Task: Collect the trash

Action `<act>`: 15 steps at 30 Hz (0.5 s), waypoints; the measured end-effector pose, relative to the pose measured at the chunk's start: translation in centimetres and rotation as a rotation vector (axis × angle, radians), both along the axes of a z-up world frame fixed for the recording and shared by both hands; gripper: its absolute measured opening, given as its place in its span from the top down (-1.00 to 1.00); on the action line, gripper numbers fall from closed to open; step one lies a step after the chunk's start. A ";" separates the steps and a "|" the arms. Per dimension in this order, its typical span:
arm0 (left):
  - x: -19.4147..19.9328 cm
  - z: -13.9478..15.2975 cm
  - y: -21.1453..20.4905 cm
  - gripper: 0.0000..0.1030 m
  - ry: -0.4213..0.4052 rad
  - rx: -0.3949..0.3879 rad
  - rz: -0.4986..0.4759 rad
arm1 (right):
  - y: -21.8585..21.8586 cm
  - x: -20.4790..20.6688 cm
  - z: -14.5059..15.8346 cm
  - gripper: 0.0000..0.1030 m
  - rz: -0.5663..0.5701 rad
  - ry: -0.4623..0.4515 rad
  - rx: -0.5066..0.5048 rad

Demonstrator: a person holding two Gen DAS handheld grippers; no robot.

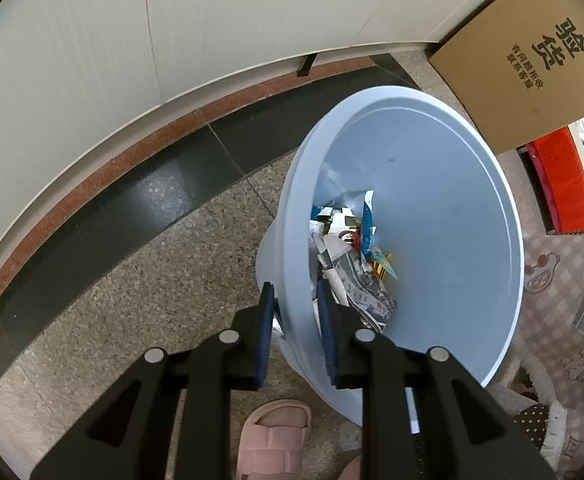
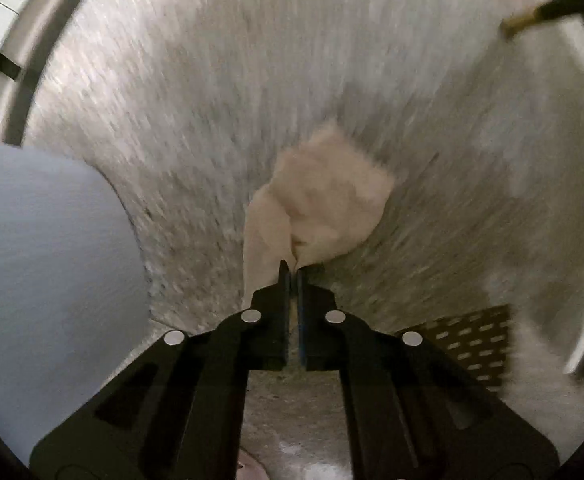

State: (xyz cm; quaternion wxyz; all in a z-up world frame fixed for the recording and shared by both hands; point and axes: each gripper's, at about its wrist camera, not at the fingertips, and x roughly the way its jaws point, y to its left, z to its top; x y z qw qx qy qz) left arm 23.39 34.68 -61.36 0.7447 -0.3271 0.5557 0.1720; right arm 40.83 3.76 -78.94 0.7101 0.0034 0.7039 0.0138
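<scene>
Right gripper (image 2: 294, 276) is pinched shut on a corner of the crumpled pale beige tissue (image 2: 324, 200), which hangs over the speckled stone floor (image 2: 211, 80); this view is motion-blurred. Best move, I'd say: lift clear, carry over the bin mouth, release only once inside the rim, since a corner grip looks weak.

Left gripper (image 1: 296, 300) clamps the near rim of the pale blue round plastic bin (image 1: 432, 200), one finger outside, one inside. Keep that hold steady. Bin is tilted and only part full: torn paper and colourful wrappers (image 1: 352, 268) at the bottom.
</scene>
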 end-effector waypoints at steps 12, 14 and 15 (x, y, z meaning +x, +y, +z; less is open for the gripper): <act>0.3 -0.4 0.2 0.59 0.076 -0.023 0.019 | 2.6 0.5 21.1 0.94 -0.062 -0.316 0.324; 0.3 -0.4 0.0 0.59 0.083 -0.018 0.015 | 2.6 -0.7 22.8 0.94 -0.106 -0.282 0.429; 0.3 -0.4 -0.1 0.59 0.091 -0.017 0.010 | 2.8 -1.3 23.5 0.94 -0.122 -0.261 0.473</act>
